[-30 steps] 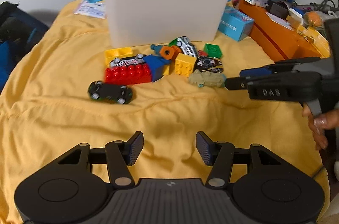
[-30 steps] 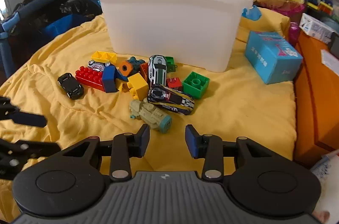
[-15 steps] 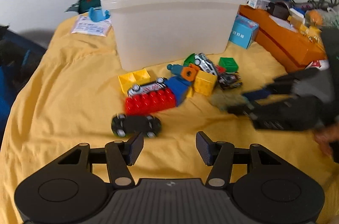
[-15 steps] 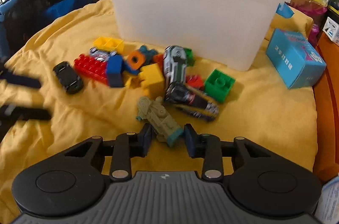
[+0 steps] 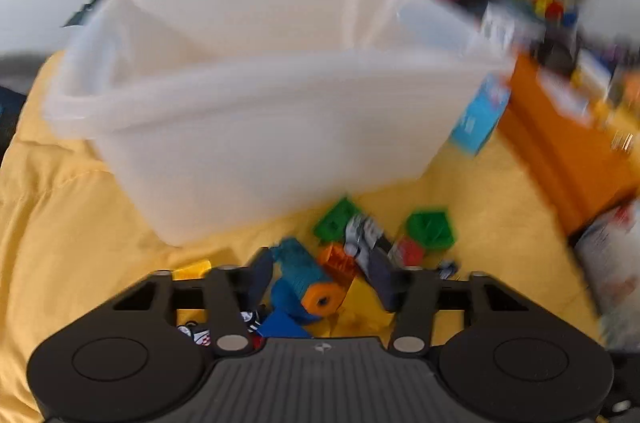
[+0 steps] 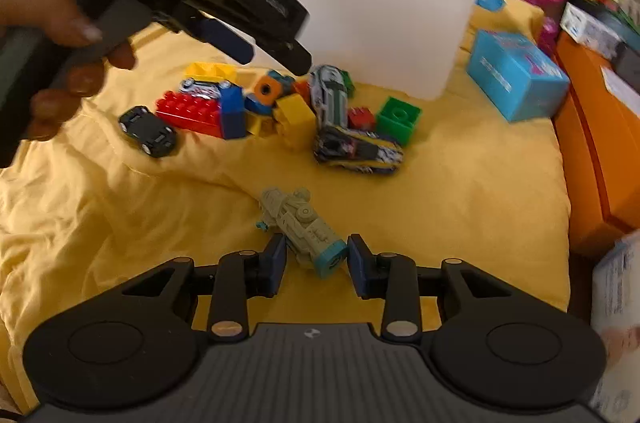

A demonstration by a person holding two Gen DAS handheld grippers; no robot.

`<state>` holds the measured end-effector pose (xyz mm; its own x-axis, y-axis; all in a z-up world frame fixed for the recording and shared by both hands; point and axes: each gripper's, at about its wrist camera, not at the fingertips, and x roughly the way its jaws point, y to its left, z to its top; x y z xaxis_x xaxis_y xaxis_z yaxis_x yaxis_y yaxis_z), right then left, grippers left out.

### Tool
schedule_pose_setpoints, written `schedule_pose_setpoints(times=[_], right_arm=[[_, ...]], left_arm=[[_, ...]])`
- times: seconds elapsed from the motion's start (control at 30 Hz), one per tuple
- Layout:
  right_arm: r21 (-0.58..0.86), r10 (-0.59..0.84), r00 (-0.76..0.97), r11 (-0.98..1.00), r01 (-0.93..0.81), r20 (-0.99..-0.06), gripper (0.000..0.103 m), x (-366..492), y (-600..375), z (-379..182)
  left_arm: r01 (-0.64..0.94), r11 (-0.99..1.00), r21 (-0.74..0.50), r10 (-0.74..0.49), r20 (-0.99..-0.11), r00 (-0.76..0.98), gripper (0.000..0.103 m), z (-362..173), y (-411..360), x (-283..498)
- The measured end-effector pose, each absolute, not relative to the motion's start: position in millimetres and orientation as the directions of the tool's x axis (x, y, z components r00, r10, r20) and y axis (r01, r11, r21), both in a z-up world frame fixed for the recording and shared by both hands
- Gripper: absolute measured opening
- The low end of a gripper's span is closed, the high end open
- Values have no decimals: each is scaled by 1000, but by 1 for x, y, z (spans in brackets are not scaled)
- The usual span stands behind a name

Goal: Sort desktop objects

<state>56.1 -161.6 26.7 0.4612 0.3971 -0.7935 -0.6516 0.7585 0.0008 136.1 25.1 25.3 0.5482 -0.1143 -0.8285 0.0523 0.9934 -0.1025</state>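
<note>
Picking toys from the pile: the left gripper point(image 5: 320, 279), jaws just narrowing, brackets a teal-and-orange piece point(image 5: 306, 283) (contact unclear); the right gripper point(image 6: 316, 259), jaws apart, straddles the grey toy vehicle point(image 6: 300, 223); next, closing, then the near white bin point(image 6: 380, 15).

Bin point(image 6: 380, 23): stands on the cloth point(image 6: 460, 207), behind the heap of toys point(image 6: 280, 107).
Box point(image 6: 516, 75): on the cloth, just right of the bin.
Small car point(image 6: 147, 131): at the heap's left edge, beside the studded brick point(image 6: 192, 109).
Striped car point(image 6: 358, 151): at the heap's near right.
Toy cannon point(image 6: 302, 227): alone on the cloth, nearer than the heap, its end between the right gripper point(image 6: 316, 261) fingers.
Left gripper point(image 6: 276, 53): above the heap, before the bin.
</note>
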Motion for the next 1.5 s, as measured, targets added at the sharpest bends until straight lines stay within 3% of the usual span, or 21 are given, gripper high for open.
schedule_pose_setpoints(times=[0.27, 0.4, 0.57, 0.83, 0.93, 1.23, 1.4, 1.5], right_arm=[[1, 412, 474, 755, -655, -778, 37, 55, -166, 30], [9, 428, 472, 748, -663, -771, 37, 54, -171, 33], [6, 411, 449, 743, -669, -794, 38, 51, -169, 26], [35, 477, 366, 644, -764, -799, 38, 24, -160, 43], [-32, 454, 433, 661, -749, -779, 41, 28, -156, 47], [19, 403, 397, 721, -693, -825, 45, 47, -146, 25], [20, 404, 394, 718, -696, -826, 29, 41, -153, 22], [35, 417, 391, 720, -693, -820, 29, 43, -155, 29]], left_arm=[[96, 974, -205, -222, -788, 574, 24, 36, 38, 104], [130, 976, -177, -219, -765, 606, 24, 52, 37, 40], [103, 987, -126, -162, -824, 544, 24, 19, 32, -8], [84, 987, -134, -158, -800, 579, 29, 26, 29, -21], [66, 990, -126, -141, -803, 579, 32, 22, 29, -16], [83, 990, -111, -138, -841, 522, 35, 2, 25, -7], [105, 988, -117, -155, -837, 525, 26, 1, 27, -9], [119, 984, -131, -175, -820, 545, 25, 12, 28, -11]])
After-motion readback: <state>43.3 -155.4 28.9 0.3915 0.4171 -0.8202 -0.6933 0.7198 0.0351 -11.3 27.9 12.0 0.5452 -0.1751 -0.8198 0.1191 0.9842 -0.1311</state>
